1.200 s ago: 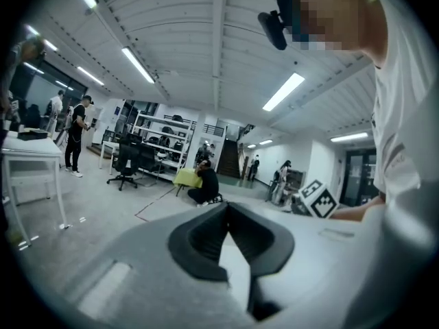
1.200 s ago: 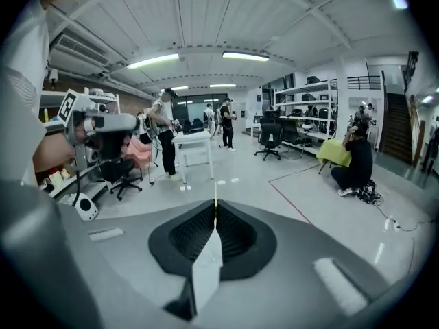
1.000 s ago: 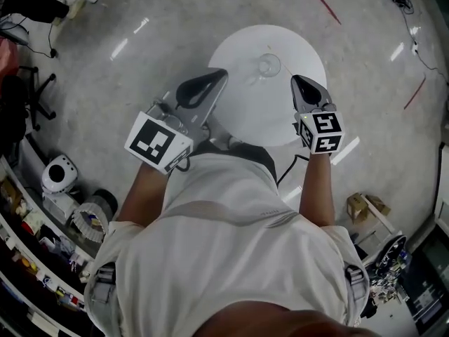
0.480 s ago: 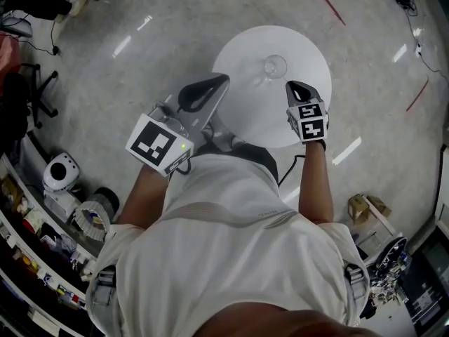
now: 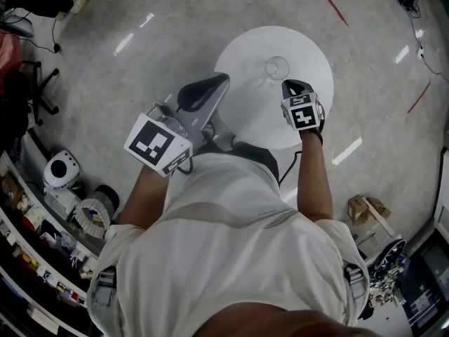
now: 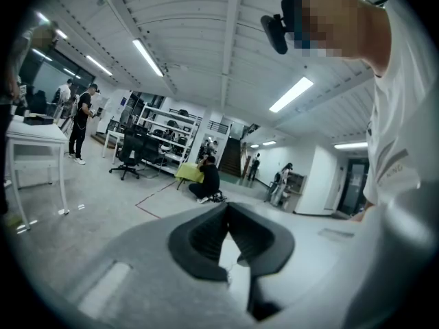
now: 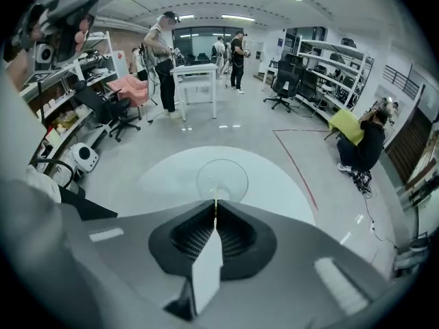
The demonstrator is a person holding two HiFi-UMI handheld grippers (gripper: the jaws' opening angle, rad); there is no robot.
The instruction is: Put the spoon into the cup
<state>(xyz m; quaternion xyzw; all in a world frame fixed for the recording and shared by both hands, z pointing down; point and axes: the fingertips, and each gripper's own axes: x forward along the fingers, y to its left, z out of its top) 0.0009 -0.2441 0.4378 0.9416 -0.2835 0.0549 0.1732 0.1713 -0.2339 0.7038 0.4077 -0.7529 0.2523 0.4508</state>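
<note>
A clear glass cup [image 5: 276, 67] stands on the round white table [image 5: 245, 111], on its far half. My right gripper [image 5: 287, 85] is just on the near right side of the cup, jaws shut. In the right gripper view a thin pale stem, the spoon [image 7: 215, 203], sticks out from the shut tips [image 7: 215, 215] and reaches toward the cup [image 7: 221, 179]; its bowl end cannot be made out. My left gripper [image 5: 224, 78] hovers at the table's left edge, shut with nothing in it. The left gripper view [image 6: 228, 206] looks out level into the room, with no table in sight.
The table [image 7: 164, 177] stands alone on a shiny grey floor with red tape lines [image 5: 328, 3]. A white round device [image 5: 57, 177] and cluttered shelves lie at the left, a cardboard box [image 5: 365, 206] at the right. People, desks and office chairs fill the room behind.
My right gripper has moved forward and to the left, closing in on the cup. The left gripper has stayed almost where it was.
</note>
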